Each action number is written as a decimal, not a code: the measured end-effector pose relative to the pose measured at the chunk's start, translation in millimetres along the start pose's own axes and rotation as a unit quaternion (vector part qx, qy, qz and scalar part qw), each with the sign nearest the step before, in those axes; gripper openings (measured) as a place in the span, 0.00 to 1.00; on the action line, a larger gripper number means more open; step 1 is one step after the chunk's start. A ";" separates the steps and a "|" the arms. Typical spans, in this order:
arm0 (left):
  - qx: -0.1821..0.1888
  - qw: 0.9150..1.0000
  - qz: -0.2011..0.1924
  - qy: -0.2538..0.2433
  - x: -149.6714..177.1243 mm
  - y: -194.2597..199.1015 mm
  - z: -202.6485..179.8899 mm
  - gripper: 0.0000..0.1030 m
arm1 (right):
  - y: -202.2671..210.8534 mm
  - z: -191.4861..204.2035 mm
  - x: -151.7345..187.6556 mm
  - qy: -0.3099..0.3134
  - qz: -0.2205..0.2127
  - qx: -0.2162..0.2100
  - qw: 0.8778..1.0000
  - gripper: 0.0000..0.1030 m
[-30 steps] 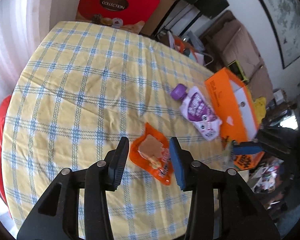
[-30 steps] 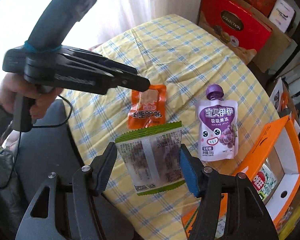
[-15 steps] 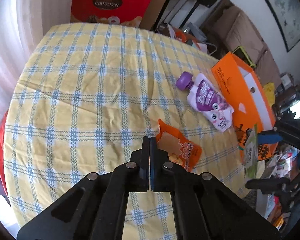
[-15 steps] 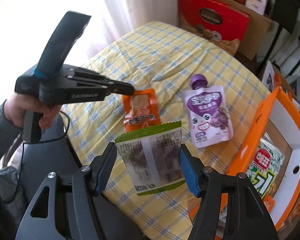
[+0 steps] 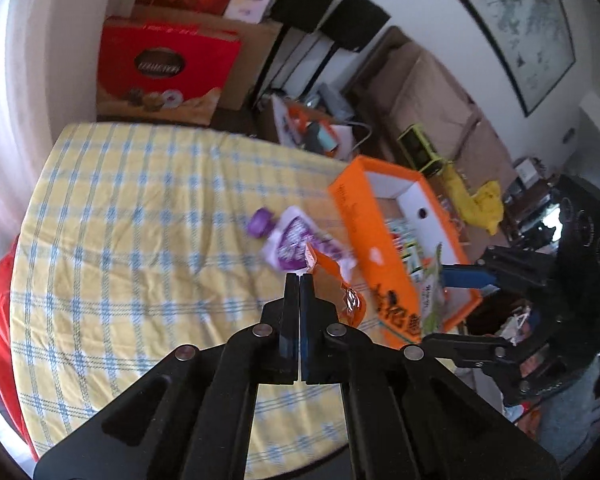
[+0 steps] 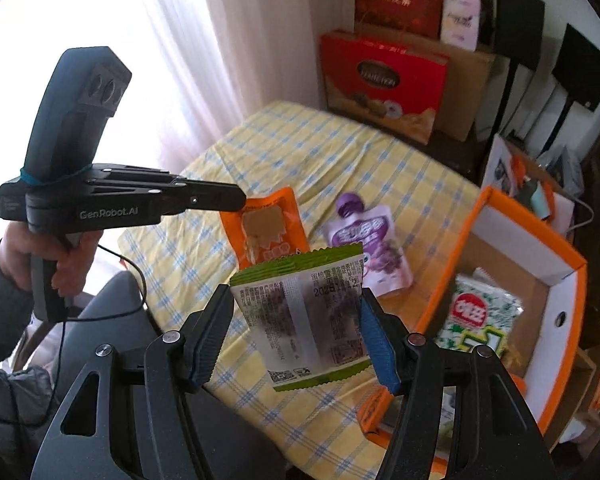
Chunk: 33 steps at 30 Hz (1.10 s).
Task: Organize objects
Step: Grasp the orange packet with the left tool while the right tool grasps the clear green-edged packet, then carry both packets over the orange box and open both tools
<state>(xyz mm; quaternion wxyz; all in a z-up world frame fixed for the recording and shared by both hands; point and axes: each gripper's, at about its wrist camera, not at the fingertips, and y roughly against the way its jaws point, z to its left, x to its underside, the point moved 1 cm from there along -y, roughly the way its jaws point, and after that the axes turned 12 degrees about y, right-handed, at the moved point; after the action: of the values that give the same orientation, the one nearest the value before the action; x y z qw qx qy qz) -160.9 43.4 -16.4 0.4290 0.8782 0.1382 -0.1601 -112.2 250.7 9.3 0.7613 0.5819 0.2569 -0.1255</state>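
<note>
**Right wrist view: two packets in the air, one thin pinch**

Starting at the left, my left tool (image 6: 236, 200) is clamped fully together on one corner of the orange packet (image 6: 266, 230), which hangs clear of the checked surface (image 6: 320, 152). My worry is that grip: only an edge of slick foil sits between the pads, so a swing or jolt could slide it free, and it would drop back on the cloth or off the near edge.

In the middle, the purple pouch (image 6: 368, 240) lies flat on the surface, near the orange box (image 6: 452, 276). A dangling packet passing low could drag it.

To the right, my right tool (image 6: 296, 340) grips the green-edged packet (image 6: 304, 316) by its sides. The packet bows a little; squeezed crosswise like this it could buckle and pop out. The box already holds a green and white bag (image 6: 480, 316), and its tall near wall could catch a packet carried too low.
</note>
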 end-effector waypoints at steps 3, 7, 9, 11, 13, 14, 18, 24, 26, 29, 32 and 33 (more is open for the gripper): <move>0.008 1.000 -0.003 -0.012 -2.2 6.2 -16.2 0.00 | 12.6 -4.6 0.5 -0.004 -0.008 0.012 1.000 0.62; 0.019 1.000 -0.002 -0.025 -3.0 6.9 -40.5 0.00 | 25.4 -16.0 6.7 -0.015 -0.007 0.032 0.999 0.62; 0.022 0.999 -0.001 -0.029 -2.0 5.5 -49.6 0.00 | 32.4 -22.8 11.8 -0.025 -0.007 0.042 0.999 0.62; 0.024 0.999 0.000 -0.034 -1.3 2.6 -60.5 0.00 | 38.8 -29.2 17.7 -0.034 -0.007 0.052 0.998 0.62; 0.027 0.999 0.001 -0.036 1.1 -1.5 -69.1 0.00 | 45.1 -36.2 24.3 -0.043 -0.005 0.061 0.997 0.62; 0.029 0.999 0.003 -0.037 1.8 -4.7 -74.0 0.00 | 48.1 -40.2 27.9 -0.049 -0.004 0.066 0.997 0.62; 0.034 0.999 0.012 -0.040 7.0 -20.5 -90.1 0.00 | 57.1 -58.5 44.1 -0.075 0.003 0.085 0.994 0.62; 0.053 0.998 0.036 -0.024 13.3 -47.5 -102.8 0.00 | 62.0 -91.0 69.9 -0.128 0.015 0.112 0.985 0.62; 0.056 0.997 0.040 -0.025 16.1 -55.9 -109.1 0.00 | 63.0 -101.5 79.4 -0.145 0.017 0.117 0.982 0.62; 0.058 0.997 0.044 -0.027 21.1 -68.5 -119.6 0.00 | 62.5 -115.4 92.4 -0.163 0.018 0.129 0.978 0.62; 0.057 0.997 0.049 -0.033 25.8 -79.6 -126.4 0.00 | 61.6 -127.7 101.7 -0.186 0.018 0.131 0.974 0.62; 0.055 0.997 0.052 -0.034 27.6 -83.1 -128.2 0.00 | 61.6 -130.8 103.8 -0.192 0.016 0.133 0.972 0.62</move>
<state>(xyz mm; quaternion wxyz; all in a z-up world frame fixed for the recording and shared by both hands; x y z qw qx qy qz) -146.5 197.9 -11.9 0.3919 0.9005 0.0687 -0.1754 -27.3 404.3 -20.8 0.7143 0.6467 0.0778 -0.2557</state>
